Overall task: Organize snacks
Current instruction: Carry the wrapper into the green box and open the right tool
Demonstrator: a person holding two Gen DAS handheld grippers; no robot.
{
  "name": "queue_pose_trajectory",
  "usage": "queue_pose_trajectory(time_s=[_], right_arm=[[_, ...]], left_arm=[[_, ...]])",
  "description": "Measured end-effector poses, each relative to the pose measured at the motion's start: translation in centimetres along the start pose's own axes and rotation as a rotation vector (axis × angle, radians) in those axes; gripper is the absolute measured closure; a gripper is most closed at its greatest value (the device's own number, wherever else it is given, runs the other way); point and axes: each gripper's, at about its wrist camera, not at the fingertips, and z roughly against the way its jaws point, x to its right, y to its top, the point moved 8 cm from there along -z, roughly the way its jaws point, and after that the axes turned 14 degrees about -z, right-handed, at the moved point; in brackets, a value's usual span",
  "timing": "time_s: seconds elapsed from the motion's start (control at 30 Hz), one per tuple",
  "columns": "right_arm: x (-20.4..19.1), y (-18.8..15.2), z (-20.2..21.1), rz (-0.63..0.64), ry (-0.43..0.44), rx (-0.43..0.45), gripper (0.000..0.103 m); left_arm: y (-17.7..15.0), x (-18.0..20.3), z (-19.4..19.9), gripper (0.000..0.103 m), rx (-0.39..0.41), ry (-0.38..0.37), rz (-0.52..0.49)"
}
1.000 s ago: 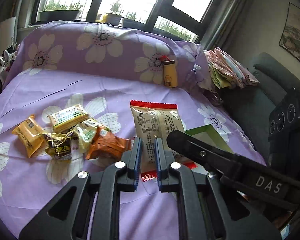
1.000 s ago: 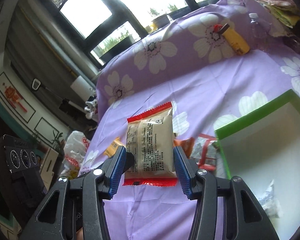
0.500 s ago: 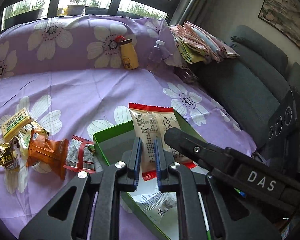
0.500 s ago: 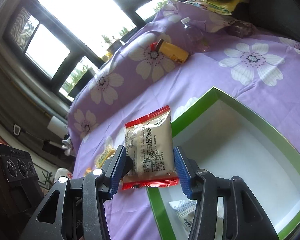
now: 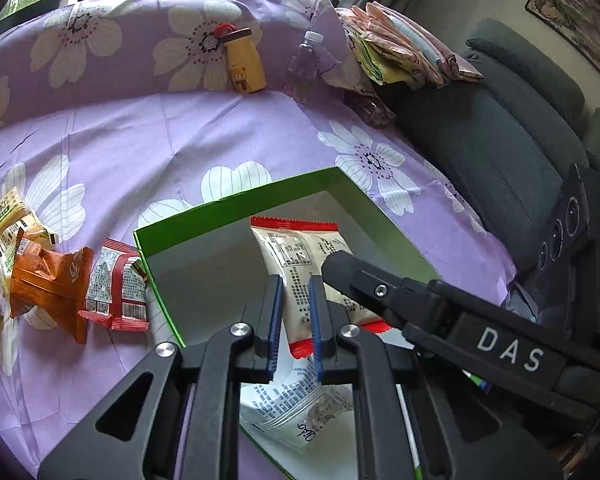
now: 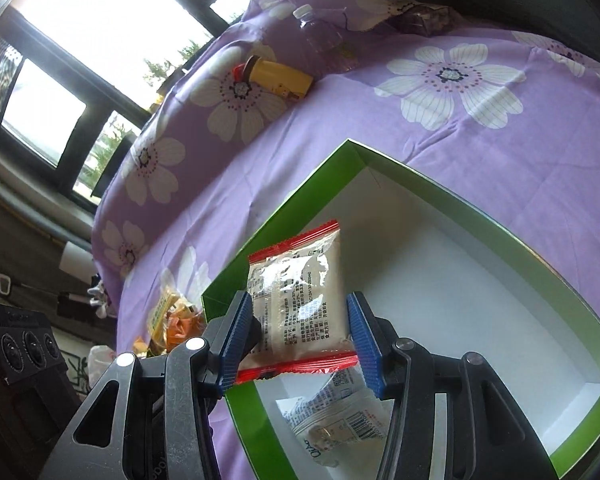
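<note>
A beige snack packet (image 6: 296, 296) with red sealed ends hangs over the near left corner of the green box (image 6: 460, 200), and my right gripper (image 6: 300, 340) is shut on its lower part, blue pads pressing both side edges. In the left wrist view the same packet (image 5: 296, 248) shows behind my left gripper (image 5: 294, 320), which is shut with nothing in it, just left of the right gripper's finger (image 5: 360, 276). A white packet (image 6: 340, 412) lies on the box's white floor below. Left of the green box (image 5: 236, 200) lie loose snacks, an orange packet (image 5: 48, 280) and a red one (image 5: 116, 288) among them.
A purple flowered cloth (image 5: 180, 140) covers the surface. At its back lie a yellow bottle (image 5: 244, 60) and a clear water bottle (image 5: 306, 60). Folded cloths (image 5: 400, 48) sit on a grey sofa (image 5: 500, 140) to the right.
Both grippers have swung right from the snack pile to over the green box and come lower. The right gripper carried the beige packet along; the jaws of both stand as before.
</note>
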Motion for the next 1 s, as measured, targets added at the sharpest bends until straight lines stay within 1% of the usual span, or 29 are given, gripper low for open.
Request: queue_pose_trajectory(time_s=[0.17, 0.4, 0.53, 0.67, 0.77, 0.93, 1.0], right_arm=[[1.1, 0.1, -0.9, -0.01, -0.04, -0.017, 0.051], [2.6, 0.4, -1.5, -0.042, -0.085, -0.031, 0.05], [3.5, 0.4, -2.2, -0.062, -0.129, -0.042, 0.05], [4.3, 0.5, -2.6, -0.081, -0.151, -0.053, 0.05], [4.5, 0.4, -2.6, -0.091, -0.154, -0.059, 0.05], [5.3, 0.6, -2.4, -0.094, -0.217, -0.041, 0.05], [5.7, 0.7, -2.3, -0.102, -0.243, -0.034, 0.05]], left_arm=[[-0.7, 0.2, -1.5, 0.092, -0.044, -0.013, 0.007], [-1.2, 1.0, -2.9, 0.092, -0.081, -0.021, -0.006], [-1.6, 1.3, -3.5, 0.092, -0.106, -0.008, -0.017], [-1.8, 1.4, -4.2, 0.092, -0.126, 0.0, -0.03], [-1.8, 1.6, -4.5, 0.092, -0.135, -0.007, -0.03], [-1.8, 1.5, -4.3, 0.091, -0.129, 0.007, -0.026], [-1.8, 1.3, -4.0, 0.089, -0.123, 0.002, -0.019]])
